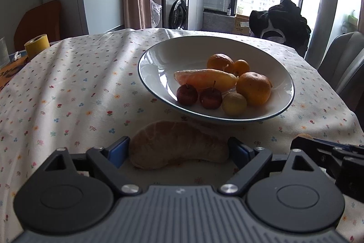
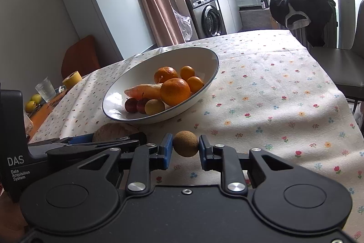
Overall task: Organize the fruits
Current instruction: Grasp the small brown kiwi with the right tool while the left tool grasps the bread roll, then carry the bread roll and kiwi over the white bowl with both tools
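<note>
We are pinching a small brown fruit (image 2: 186, 143) in the right claw (image 2: 184, 148), bowl (image 2: 118, 114) at eleven o'clock; left claw (image 1: 178, 148) is straddling, spread, a pomelo segment (image 1: 178, 147), readying its grip.

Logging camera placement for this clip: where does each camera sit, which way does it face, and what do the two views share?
Left wrist: on the left gripper, low over the tablecloth, facing the bowl and window; its open fingers flank a pomelo segment; the right gripper's tip shows at right.
Right wrist: on the right gripper, facing the same way from further right; its fingers are shut on a small brown round fruit; the left gripper lies at left.
Shared: bowl of fruit, pomelo segment, washing machine, yellow tape roll.
</note>
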